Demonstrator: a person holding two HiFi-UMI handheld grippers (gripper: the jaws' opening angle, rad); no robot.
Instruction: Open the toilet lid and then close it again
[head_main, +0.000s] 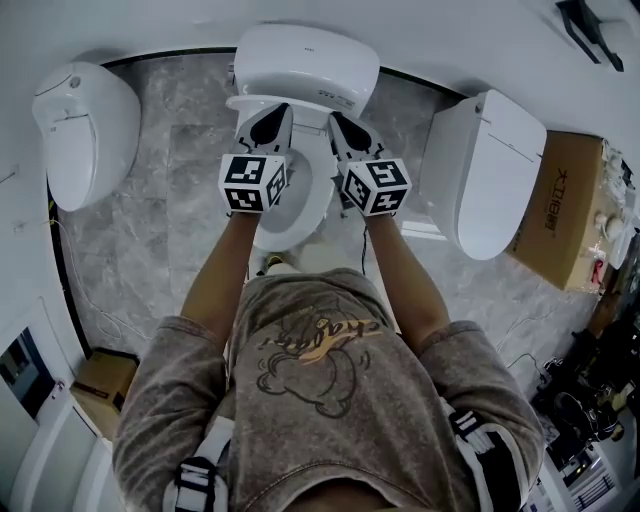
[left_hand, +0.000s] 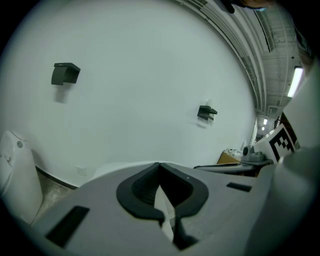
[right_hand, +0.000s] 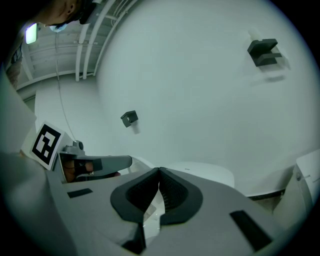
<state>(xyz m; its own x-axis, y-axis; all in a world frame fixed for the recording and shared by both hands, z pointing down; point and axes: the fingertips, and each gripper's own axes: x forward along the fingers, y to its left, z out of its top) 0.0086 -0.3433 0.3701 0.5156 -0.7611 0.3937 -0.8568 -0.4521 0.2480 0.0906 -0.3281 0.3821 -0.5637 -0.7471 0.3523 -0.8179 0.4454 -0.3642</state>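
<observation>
**Both grippers closed and empty over the open toilet**

You hold the left gripper (head_main: 270, 120) and the right gripper (head_main: 345, 128) side by side over the back part of the toilet seat (head_main: 322, 205). They are near each other but apart. Your left fingers (left_hand: 142, 187) meet at their tips. Only a thin slit runs between the pads lower down, and nothing is caught in it. Your right fingers (right_hand: 175, 192) stand the same way: tips together, a narrow slit behind them showing white, and no hold on anything.

The toilet lid (head_main: 305, 60) is raised and sits just ahead of both sets of fingertips. The seat and the open bowl lie beneath the fingers. The tips come close to the foot of the lid, but you cannot tell from these views whether they touch it.

Beyond the lid, straight ahead of the fingertips, is a white wall (left_hand: 150, 75) carrying dark brackets (left_hand: 65, 74). Well out to the outer side of your left fingers stands a second toilet (head_main: 85, 130) with its lid down. To the outer side of your right fingers stands a third toilet (head_main: 495, 170), and just past it a cardboard box (head_main: 565, 210). A grey marble floor (head_main: 180, 200) lies under all three toilets.
</observation>
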